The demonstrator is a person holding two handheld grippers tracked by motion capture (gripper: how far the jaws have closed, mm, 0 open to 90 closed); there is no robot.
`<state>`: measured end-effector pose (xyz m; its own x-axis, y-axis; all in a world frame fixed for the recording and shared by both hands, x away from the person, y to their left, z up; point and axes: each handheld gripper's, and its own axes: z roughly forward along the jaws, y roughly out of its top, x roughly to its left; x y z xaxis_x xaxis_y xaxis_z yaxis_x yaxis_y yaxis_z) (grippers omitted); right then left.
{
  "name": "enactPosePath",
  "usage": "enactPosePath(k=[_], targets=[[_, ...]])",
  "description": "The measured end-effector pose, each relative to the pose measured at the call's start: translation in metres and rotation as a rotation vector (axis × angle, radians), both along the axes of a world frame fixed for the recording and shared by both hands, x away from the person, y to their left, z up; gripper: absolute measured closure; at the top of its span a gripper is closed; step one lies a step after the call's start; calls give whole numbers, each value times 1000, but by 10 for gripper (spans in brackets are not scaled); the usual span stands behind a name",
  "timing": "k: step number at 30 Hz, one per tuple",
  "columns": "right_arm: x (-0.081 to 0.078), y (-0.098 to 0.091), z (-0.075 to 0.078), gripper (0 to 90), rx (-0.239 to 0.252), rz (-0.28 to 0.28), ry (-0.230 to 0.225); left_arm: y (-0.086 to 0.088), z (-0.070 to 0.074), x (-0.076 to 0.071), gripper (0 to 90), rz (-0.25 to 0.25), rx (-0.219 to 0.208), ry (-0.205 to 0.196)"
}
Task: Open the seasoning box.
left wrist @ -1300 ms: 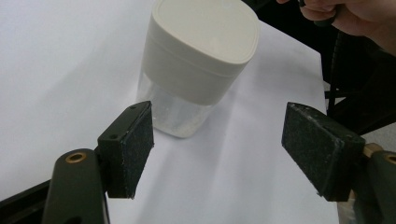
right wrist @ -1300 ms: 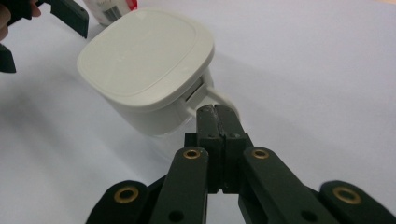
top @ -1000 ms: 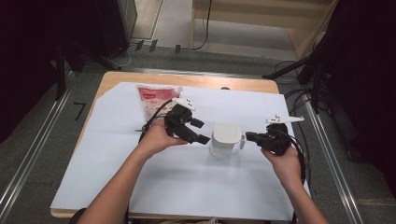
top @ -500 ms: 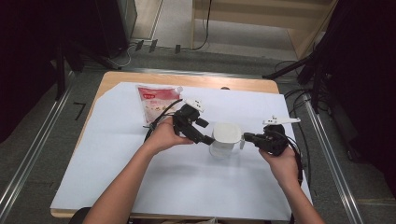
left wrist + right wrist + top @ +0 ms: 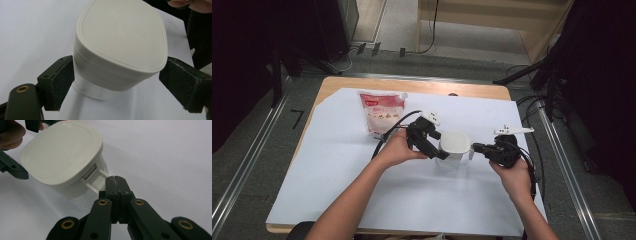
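At mid-worktop (image 5: 337,200), the white lidded container (image 5: 455,145) is clamped by its side tab in the right hand-held gripper (image 5: 478,148). The left hand-held gripper (image 5: 438,151), jaws just spread, straddles the lid ungripped; the lid remains unremoved. The pouch (image 5: 380,112) lies far left.

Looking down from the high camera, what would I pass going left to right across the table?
Red-and-white pouch → left gripper, jaws open around the lid → white lidded container → right gripper, shut on the container's handle.

High view looks down, both gripper views close, sharing white container (image 5: 455,144)
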<state>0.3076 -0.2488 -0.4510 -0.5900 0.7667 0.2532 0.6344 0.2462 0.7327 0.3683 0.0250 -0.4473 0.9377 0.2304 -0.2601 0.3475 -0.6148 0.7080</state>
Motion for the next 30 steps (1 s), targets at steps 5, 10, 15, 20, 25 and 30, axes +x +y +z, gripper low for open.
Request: enactPosePath(k=[5, 10, 15, 20, 25, 30], targets=[[0, 0, 0, 900, 1, -6, 1, -3, -5, 1, 136, -4, -6, 3], [0, 1, 0, 900, 2, -11, -4, -6, -5, 0, 132, -9, 7, -32], [-1, 1, -1, 900, -1, -15, -10, -10, -5, -1, 128, -7, 23, -53], [-2, 1, -2, 900, -2, -21, -13, -10, -4, -1, 131, -6, 29, -52], [-3, 2, -2, 900, -10, -23, -18, -11, -2, -2, 132, -9, 45, -58], [-4, 2, -2, 900, -16, -25, -21, -10, 0, -3, 137, -15, 50, -58]])
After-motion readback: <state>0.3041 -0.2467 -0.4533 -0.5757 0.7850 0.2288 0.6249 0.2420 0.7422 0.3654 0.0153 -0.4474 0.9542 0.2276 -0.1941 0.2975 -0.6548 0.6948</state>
